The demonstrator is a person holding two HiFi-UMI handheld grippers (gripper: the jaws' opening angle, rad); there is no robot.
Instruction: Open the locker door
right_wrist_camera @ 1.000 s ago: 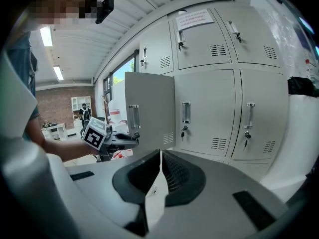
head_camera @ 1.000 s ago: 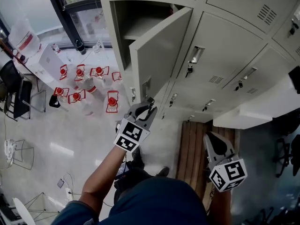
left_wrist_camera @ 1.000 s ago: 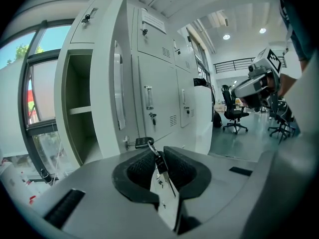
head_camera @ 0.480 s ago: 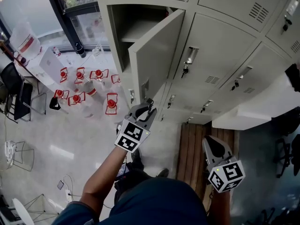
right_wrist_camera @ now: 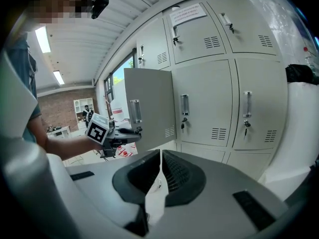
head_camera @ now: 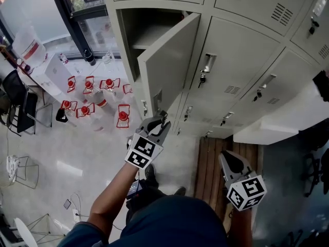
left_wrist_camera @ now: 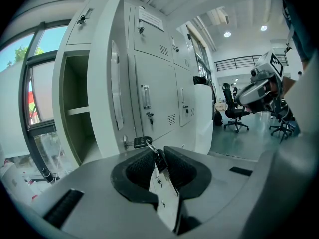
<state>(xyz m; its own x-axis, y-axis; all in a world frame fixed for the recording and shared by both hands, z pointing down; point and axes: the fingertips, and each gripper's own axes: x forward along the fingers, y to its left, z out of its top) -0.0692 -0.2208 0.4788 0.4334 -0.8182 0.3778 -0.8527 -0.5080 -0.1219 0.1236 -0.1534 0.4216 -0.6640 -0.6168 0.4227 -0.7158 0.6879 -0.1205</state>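
The grey locker door stands swung out from its open compartment, which shows a shelf inside. A key sits in the lock at the door's lower edge. A small black tag hangs from it on a ring. My left gripper is at that lock, and in the left gripper view its jaws are shut on the tag. My right gripper hangs lower right, away from the lockers. Its jaws are shut with nothing between them. The right gripper view shows the door from the front.
Closed lockers with handles and keys fill the wall to the right of the open one. Several red-capped bottles stand on the floor at left. A wooden slat board lies below the lockers, and a white block juts out at right.
The left gripper keeps its hold at the door's lock. The lockers and door have slid slightly left and down in the head view. The right gripper has barely moved.
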